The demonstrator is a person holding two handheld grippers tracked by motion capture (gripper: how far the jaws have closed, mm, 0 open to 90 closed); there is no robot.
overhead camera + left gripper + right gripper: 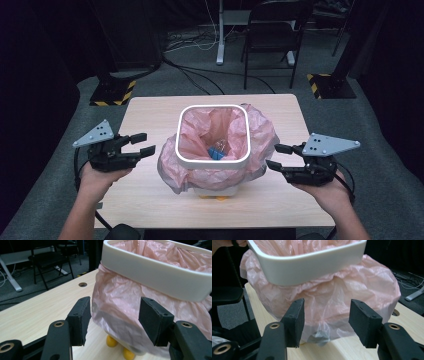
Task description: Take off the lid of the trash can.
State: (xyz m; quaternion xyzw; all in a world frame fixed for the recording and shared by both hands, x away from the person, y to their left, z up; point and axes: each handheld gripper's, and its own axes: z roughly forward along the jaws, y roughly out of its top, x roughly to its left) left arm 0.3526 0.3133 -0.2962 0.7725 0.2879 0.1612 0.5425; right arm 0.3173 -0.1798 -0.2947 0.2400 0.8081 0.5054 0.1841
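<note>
High view: the white bin (212,161) with its pink liner bag (260,131) is sitting between the two tools, the left gripper (144,144) hovering just off its left flank and the right gripper (278,156) just off its right, both spread and holding nothing. Left gripper view: the bag (117,302) is lying straight ahead of the open jaws (pads not touching it), yellow feet (111,341) showing below. Right gripper view: jaws standing wide, bag (352,287) bulging ahead under the rim (312,262).
</note>
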